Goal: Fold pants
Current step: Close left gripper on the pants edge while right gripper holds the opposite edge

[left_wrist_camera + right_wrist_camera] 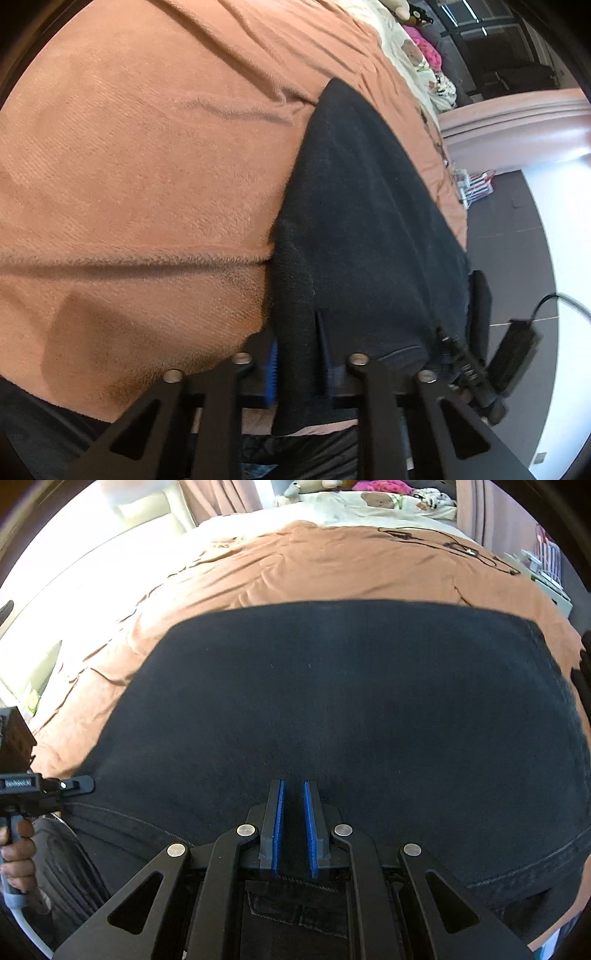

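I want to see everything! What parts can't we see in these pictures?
- Left view: the pants cover one of the left fingers; only a blue pad shows.
- Right view: the pants' near end is hidden by the right gripper.
- Right view: the cables on the blanket are too small.

The pants (332,709) lie on the blanket (314,565), which covers the bed. Behind the blanket sits a pillow (388,502). The right gripper (293,827) is at the pants' near edge; the left gripper (299,365) is at their left edge.
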